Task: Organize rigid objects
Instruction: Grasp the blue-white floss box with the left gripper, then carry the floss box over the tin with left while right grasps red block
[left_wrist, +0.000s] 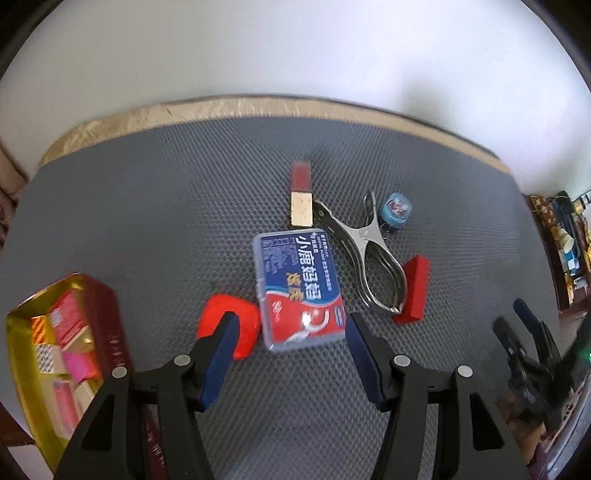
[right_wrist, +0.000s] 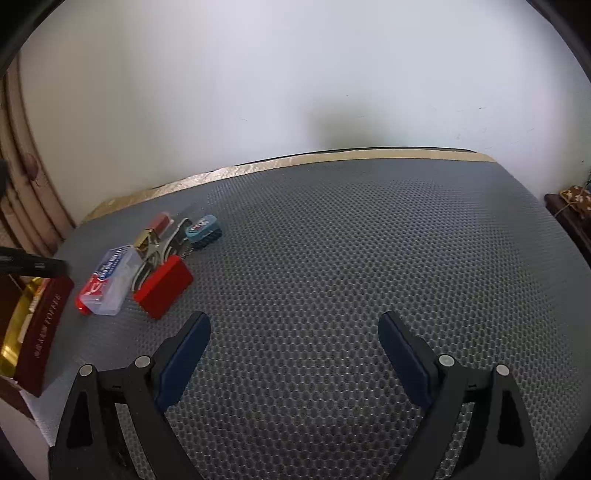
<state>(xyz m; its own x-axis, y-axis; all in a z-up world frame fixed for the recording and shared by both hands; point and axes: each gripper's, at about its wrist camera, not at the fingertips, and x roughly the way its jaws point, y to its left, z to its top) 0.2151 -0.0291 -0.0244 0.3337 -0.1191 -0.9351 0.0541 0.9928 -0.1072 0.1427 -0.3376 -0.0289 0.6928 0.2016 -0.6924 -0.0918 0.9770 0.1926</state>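
A clear floss box (left_wrist: 299, 288) with a blue and red label lies flat on the grey mat. My left gripper (left_wrist: 291, 325) is open, and the box's near end shows between its fingertips without the pads pressing on it. A red rounded piece (left_wrist: 236, 325) sits partly behind the left finger. Beyond the box are a metal hole punch (left_wrist: 365, 251), a red block (left_wrist: 415, 288), a small blue item (left_wrist: 397, 210) and a red and gold stick (left_wrist: 302, 199). My right gripper (right_wrist: 295, 321) is open over bare mat, with the same cluster (right_wrist: 164, 288) off to its left.
A dark red box with gold lining (left_wrist: 22, 354) holds several small packets at the left edge of the mat. It also shows as the dark red box (right_wrist: 40, 325) in the right wrist view. A white wall stands behind the mat's far edge (right_wrist: 332, 155). Furniture clutter (left_wrist: 565, 236) sits right.
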